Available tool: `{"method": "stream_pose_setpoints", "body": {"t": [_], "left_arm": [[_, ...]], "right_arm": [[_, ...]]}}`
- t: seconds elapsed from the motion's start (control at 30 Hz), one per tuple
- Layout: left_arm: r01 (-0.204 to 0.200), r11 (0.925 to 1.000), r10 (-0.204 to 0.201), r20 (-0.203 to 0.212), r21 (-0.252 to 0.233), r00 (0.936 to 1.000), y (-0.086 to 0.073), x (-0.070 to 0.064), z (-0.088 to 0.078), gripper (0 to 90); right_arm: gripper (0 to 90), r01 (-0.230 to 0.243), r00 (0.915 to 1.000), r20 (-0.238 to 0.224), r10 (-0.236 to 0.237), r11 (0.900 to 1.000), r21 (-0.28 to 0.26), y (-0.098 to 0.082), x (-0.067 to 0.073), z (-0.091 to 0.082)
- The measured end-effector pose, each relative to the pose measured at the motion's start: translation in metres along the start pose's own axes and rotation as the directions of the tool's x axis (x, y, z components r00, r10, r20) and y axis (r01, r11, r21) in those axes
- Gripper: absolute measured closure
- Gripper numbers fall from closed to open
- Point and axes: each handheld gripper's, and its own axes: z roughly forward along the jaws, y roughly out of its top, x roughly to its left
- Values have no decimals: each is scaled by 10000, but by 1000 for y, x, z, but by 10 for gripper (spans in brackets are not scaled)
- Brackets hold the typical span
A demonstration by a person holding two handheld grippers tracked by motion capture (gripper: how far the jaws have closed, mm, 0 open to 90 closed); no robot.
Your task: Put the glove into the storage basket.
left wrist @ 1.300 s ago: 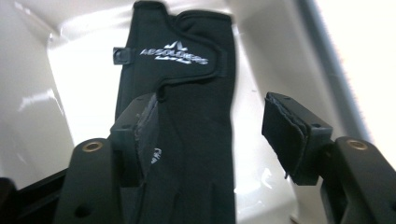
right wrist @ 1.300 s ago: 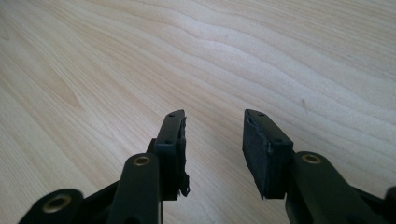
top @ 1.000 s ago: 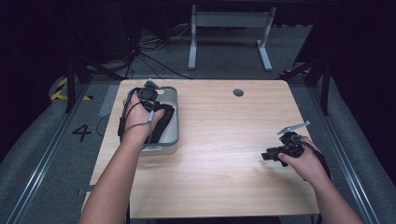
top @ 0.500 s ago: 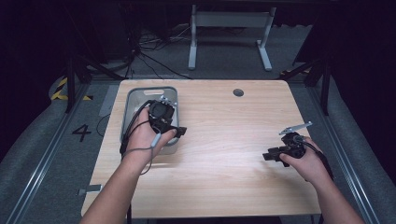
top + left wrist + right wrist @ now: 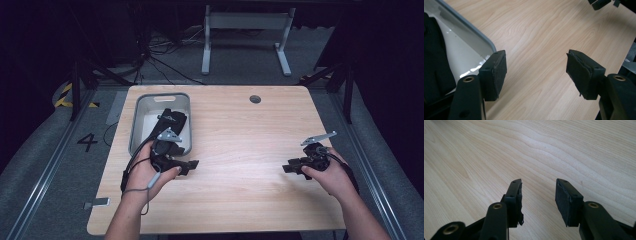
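Black item (image 5: 170,125) – pouch perhaps – in tray (image 5: 137,125), behind left claw (image 5: 536,72) – wide, just opening, empty.

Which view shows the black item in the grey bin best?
The high view: the black item lies in the grey bin, its whole outline visible, just beyond the left gripper. The left gripper view catches a dark slab of it at the frame edge, cropped. The right gripper view looks at bare table.

A white numeral "4" (image 5: 87,142) was painted on the grey floor (image 5: 45,165), left of the surface (image 5: 240,165); no other text could be read.
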Motion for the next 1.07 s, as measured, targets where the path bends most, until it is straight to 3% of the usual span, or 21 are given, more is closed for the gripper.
{"method": "stream_pose_setpoints", "body": {"t": [0.2, 0.27, 0.47, 0.57, 0.63, 0.73, 0.87, 0.93, 1.0, 1.07], "left_arm": [[-22, 9999, 23, -77, 144, 10000, -18, 0, 13, 333], [-208, 9990, 209, -13, 385, 9998, -24, 0, 18, 335], [134, 9960, -138, 36, 880, 9999, -47, 9, 40, 331], [29, 9945, -31, 16, 1043, 10000, -62, 15, 52, 330], [-23, 9950, 39, -159, 1001, 9999, -71, 18, 57, 324], [212, 9968, -189, -307, 765, 9993, -82, 24, 61, 302], [231, 9974, -194, -542, 677, 9983, -87, 29, 64, 272], [159, 9973, -141, -261, 713, 9996, -87, 30, 66, 253], [-235, 9966, 240, -61, 785, 9997, -87, 31, 68, 227], [-378, 9953, 370, 104, 892, 9993, -87, 31, 69, 192]], "right_arm": [[537, 299, 9996, 17, -299, 9995, -108, -1, 1, 2], [529, 340, 9994, 48, -339, 9993, -138, -2, 1, 3], [501, 566, 9984, 94, -566, 9984, 13, -4, 1, 10], [487, 730, 9973, 92, -731, 9973, 49, -6, 0, 13], [467, 844, 9964, 93, -844, 9964, -15, -7, -1, 16], [441, 1106, 9931, 404, -1101, 9938, -116, -10, -3, 21], [426, 1263, 9906, 577, -1241, 9913, -361, -14, -8, 29], [425, 1327, 9896, 610, -1302, 9904, -379, -15, -11, 31], [425, 1247, 9906, 627, -1220, 9913, -417, -17, -14, 32], [425, 1250, 9905, 655, -1211, 9905, -581, -18, -16, 32]]}}
